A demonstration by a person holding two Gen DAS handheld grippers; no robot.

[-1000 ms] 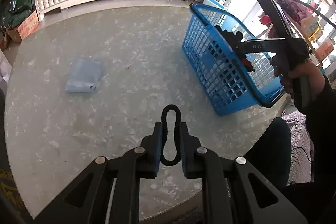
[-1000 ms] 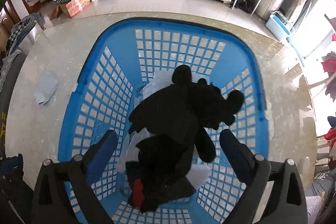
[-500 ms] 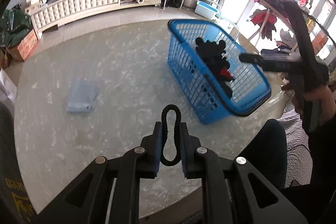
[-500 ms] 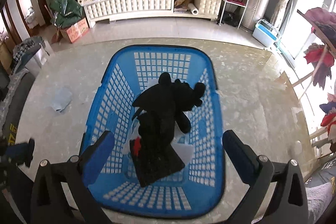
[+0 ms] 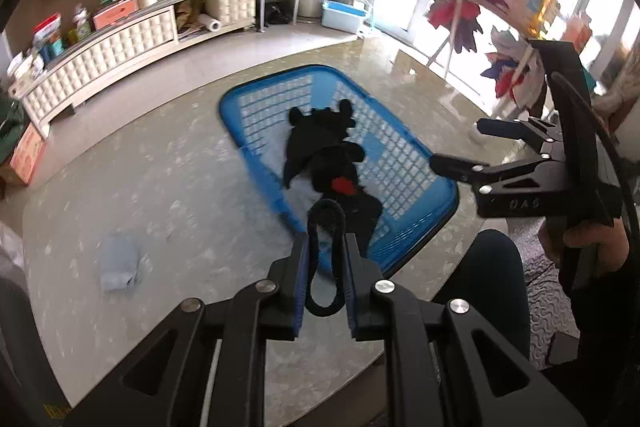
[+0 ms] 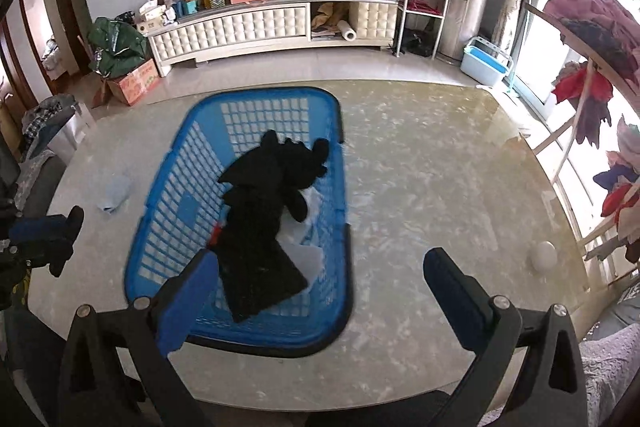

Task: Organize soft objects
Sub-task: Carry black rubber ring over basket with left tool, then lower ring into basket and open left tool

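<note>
loop [image 5: 326, 259] lower end hidden between left jaws.

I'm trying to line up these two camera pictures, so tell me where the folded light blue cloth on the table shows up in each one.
Left wrist view: the cloth lies lower left, on the table left of the left gripper.
Right wrist view: the cloth lies at mid left, just left of the basket.
Shared landmark: the blue basket holding the black plush toy.
</note>
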